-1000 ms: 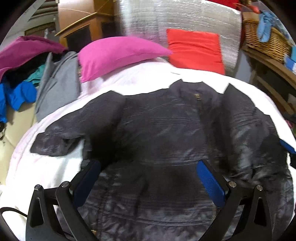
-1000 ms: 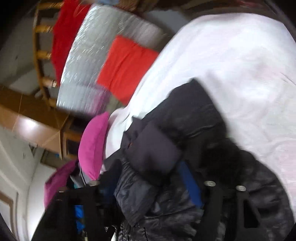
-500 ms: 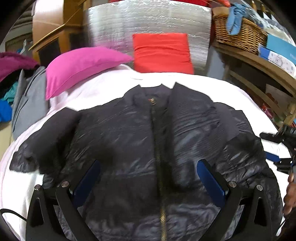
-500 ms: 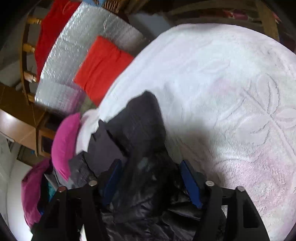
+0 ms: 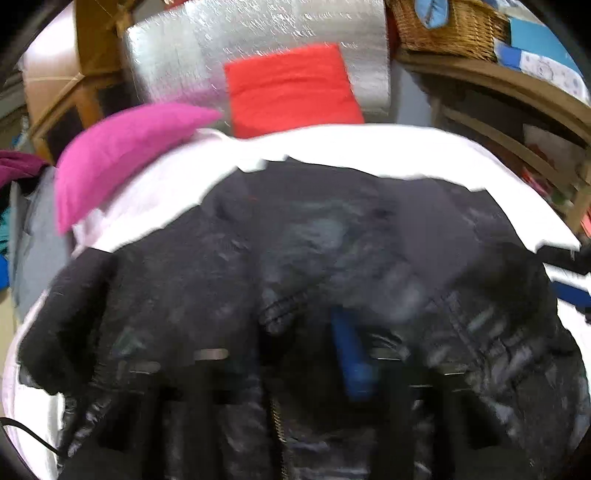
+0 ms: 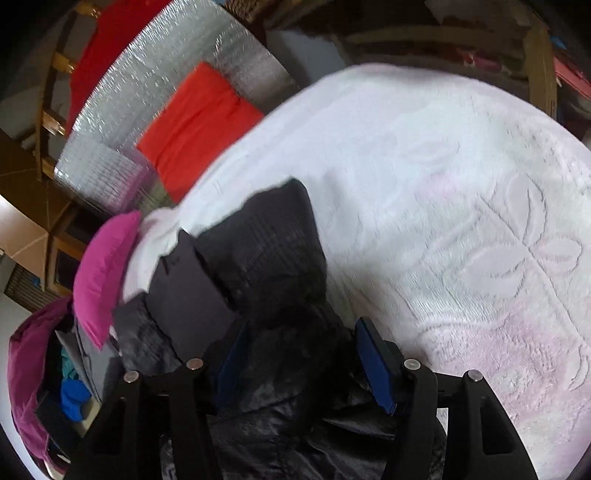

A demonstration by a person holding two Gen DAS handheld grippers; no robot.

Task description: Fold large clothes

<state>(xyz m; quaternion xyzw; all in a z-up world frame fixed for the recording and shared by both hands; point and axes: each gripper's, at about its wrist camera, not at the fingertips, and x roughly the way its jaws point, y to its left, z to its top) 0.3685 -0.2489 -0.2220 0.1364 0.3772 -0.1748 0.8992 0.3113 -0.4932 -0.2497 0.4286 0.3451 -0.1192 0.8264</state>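
Note:
A large black puffer jacket (image 5: 295, 280) lies front up on the white bedspread (image 5: 369, 147), collar toward the far end. My left gripper (image 5: 314, 354) is down in the jacket's lower front near the zipper; its fingers have come together on a bunch of fabric, with one blue pad (image 5: 351, 354) showing, though the view is blurred. In the right wrist view, my right gripper (image 6: 299, 369) holds the jacket's right side (image 6: 266, 258) between its blue pads (image 6: 376, 365), fingers partly closed on the fabric.
A magenta pillow (image 5: 125, 147) and a red cushion (image 5: 291, 88) sit at the head of the bed by a silver foil panel (image 5: 258, 40). A wicker basket (image 5: 443, 26) stands on wooden shelves at right. A clothes pile (image 6: 33, 369) lies left of the bed.
My left gripper dropped onto the jacket and closed from wide open onto its lower front. My right gripper kept its hold on the jacket's right side and shifted slightly.

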